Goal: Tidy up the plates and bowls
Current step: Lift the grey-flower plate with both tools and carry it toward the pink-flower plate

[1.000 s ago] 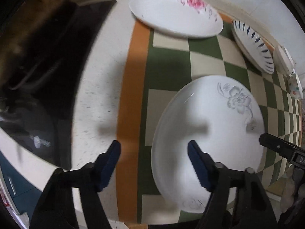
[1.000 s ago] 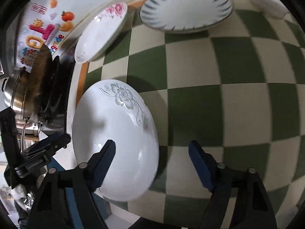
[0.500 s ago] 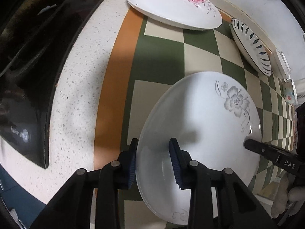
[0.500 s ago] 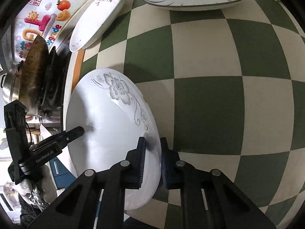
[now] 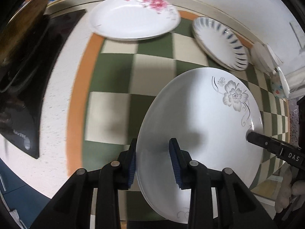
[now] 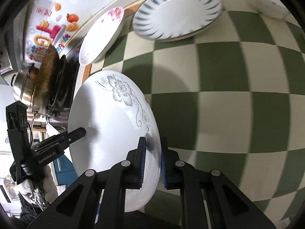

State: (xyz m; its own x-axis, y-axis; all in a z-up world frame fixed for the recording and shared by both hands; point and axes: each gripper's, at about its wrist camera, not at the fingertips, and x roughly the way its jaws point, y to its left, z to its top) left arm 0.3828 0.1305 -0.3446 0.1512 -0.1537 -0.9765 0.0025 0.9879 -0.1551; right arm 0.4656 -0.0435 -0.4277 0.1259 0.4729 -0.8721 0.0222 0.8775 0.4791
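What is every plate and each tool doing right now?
Grey-flower plate: gripped at opposite rim edges by both tools.
Left tool: shut on the grey-flower plate's rim; its jaws have just been closing.
Right tool: shut on the grey-flower plate's rim; its jaws have just been closing.
Pink-flower plate: lying on the counter, untouched.
Blue-striped plate: lying on the checkered mat, untouched.

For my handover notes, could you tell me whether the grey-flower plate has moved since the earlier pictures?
Yes. The grey-flower plate has come off the checked mat, towards the blue-striped plate.
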